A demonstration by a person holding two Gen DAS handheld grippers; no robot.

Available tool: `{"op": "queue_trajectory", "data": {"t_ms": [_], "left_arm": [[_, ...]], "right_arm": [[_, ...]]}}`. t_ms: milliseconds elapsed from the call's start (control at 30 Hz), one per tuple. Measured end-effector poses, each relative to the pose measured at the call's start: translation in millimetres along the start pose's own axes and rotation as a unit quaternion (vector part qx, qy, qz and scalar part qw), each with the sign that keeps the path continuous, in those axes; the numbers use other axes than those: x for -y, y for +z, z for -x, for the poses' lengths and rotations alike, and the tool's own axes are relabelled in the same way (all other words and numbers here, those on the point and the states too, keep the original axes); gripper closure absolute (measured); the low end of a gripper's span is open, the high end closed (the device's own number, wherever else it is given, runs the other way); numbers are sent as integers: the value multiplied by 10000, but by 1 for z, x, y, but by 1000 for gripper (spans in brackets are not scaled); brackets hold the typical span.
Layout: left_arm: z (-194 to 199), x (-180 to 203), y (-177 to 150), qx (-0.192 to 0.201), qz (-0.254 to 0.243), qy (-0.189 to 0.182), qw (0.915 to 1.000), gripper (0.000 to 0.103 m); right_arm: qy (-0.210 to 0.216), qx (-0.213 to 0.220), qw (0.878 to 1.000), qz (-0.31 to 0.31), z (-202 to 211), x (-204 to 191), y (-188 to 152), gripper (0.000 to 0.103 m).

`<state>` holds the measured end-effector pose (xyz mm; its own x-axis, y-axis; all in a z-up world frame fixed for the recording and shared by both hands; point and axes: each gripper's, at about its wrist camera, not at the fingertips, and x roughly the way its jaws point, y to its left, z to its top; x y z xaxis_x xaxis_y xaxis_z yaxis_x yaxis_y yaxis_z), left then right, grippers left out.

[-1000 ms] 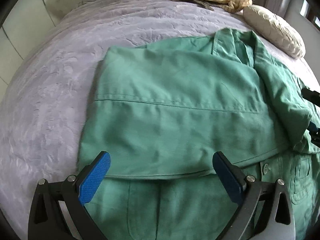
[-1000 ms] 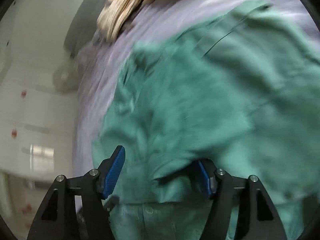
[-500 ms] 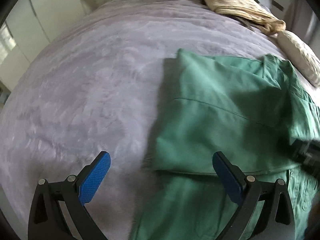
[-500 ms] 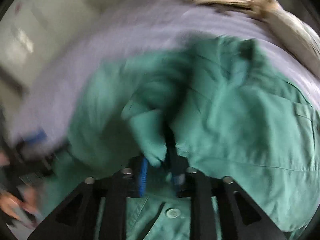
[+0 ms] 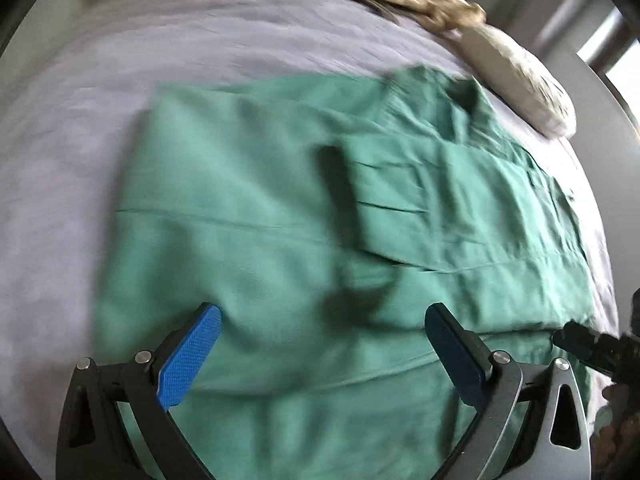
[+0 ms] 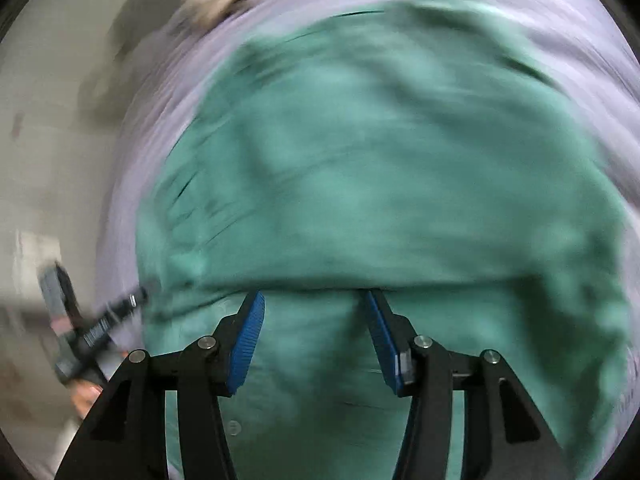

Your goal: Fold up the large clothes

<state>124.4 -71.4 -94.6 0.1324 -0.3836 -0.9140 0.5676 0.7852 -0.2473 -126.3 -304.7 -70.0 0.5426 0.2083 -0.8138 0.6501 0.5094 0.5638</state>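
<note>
Right wrist: right claw (image 6: 314, 330) opening (empty) over green garment (image 6: 360, 160).

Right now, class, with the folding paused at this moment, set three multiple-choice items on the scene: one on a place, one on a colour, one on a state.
1. Where does the green cotton shirt lie?
A. on the lilac bedspread
B. on a wooden floor
C. on a hanger

2. What colour are the pads on the left gripper fingers?
A. red
B. blue
C. white

3. How does the right gripper stand?
A. shut on a sleeve
B. shut on a collar
C. open, nothing gripped

Answers:
1 A: lilac cover shows around the shirt's edges.
2 B: both pads are blue.
3 C: its pads stand apart above the cloth, having just opened.
</note>
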Motion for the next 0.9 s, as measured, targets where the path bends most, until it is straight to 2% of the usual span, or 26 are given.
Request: {"op": "queue_trajectory", "data": {"t_ms": [67,100,133,167,200,233,267,300,333,400,500,533,633,667,733,767,833,900], "left_arm": [[-15,13,4,-122,-18,-44,9999,1],[-18,17,6,-78,-35,23,10000,7],[-19,21,6,1,-78,124,9999,18],[-21,27,7,35,-216,252,9994,45],[-22,30,8,25,-281,281,9992,66],[-21,33,9,27,-309,275,9991,68],[-20,35,11,34,-328,310,9990,69],[-19,36,11,45,-359,313,9989,77],[-18,37,11,67,-412,340,9985,78],[-19,37,9,73,-428,333,9985,78],[-21,35,10,68,-391,362,9986,78],[-20,35,10,64,-388,385,9985,78],[-10,35,9,163,-531,627,9965,78],[-6,33,7,188,-570,704,9957,78],[5,27,5,216,-559,761,9953,78],[9,24,5,248,-539,771,9953,78],[17,22,6,336,-548,826,9945,78],[23,24,10,445,-543,831,9941,78]], "right_arm": [[170,212,9972,-698,14,38,4,47],[282,376,9931,-1075,22,57,5,47],[346,490,9899,-1284,27,66,5,47],[405,605,9866,-1462,29,74,10,47],[459,783,9815,-1684,34,84,13,47],[503,866,9789,-1782,37,88,15,59],[617,1021,9743,-1912,42,94,18,99],[637,1103,9729,-1932,46,96,23,100],[639,1235,9728,-1851,56,96,25,100],[380,1296,9783,-1571,65,90,27,100],[-395,1161,9843,-1273,53,94,25,100],[-502,1066,9842,-1319,52,105,22,102],[0,956,9793,-1782,54,126,14,101],[27,913,9800,-1766,55,124,15,95],[209,602,9872,-1460,62,111,16,92],[494,495,9905,-1183,67,100,17,92],[659,562,9942,-641,83,78,24,90],[564,811,9946,-327,95,67,37,65]]}}
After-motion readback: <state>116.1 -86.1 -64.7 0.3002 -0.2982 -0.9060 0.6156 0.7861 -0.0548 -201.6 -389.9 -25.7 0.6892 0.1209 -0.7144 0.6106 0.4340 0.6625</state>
